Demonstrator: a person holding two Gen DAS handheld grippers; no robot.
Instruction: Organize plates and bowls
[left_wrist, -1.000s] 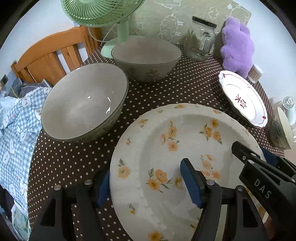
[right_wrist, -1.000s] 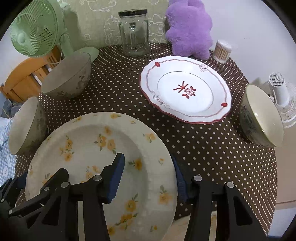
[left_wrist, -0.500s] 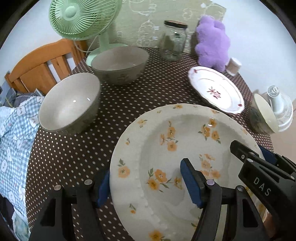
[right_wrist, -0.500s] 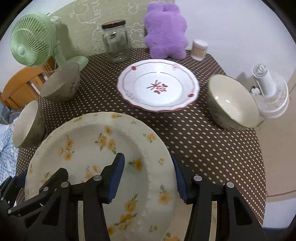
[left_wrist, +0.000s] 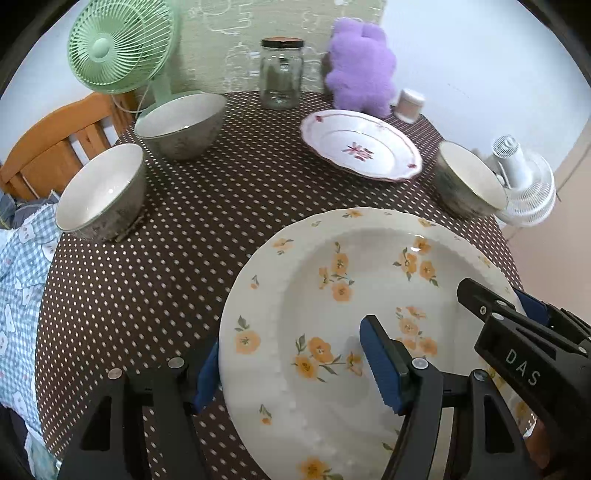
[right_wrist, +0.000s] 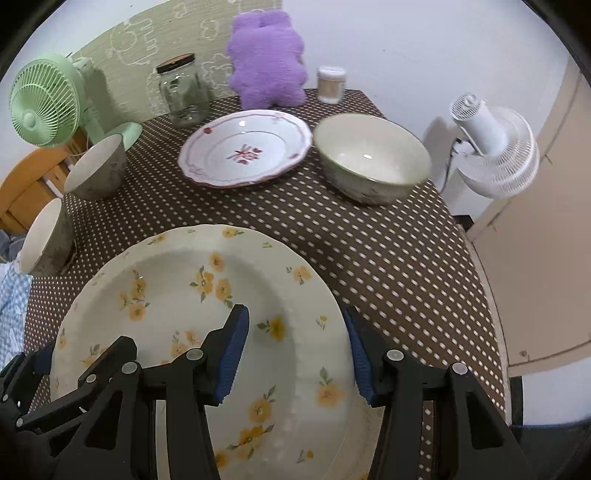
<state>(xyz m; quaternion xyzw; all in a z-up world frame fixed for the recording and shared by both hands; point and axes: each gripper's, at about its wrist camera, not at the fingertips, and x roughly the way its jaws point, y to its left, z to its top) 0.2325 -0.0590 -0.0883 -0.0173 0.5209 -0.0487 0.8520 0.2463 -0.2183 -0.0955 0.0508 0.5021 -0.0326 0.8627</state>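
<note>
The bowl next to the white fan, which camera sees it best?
The right wrist view. There the bowl sits whole and large, its pale inside showing, just right of the red-patterned plate. In the left wrist view the same bowl is smaller, near the picture's edge and squashed sideways.

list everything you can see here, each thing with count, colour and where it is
flowered plate: 1, cream with orange flowers, nearest, both grippers on its rim
red-trimmed plate: 1, white, far middle of table
grey bowls: 2, grey outside, white inside, left side
green-rimmed bowl: 1, cream, right side
glass jar: 1, clear, black lid, back edge
plush toy: 1, purple, back
small container: 1, pale, beside plush
green fan: 1, back left
white fan: 1, off table's right
dotted tablecloth: 1, brown
wooden chair: 1, orange, left
left gripper: black, blue pads
right gripper: same
</note>
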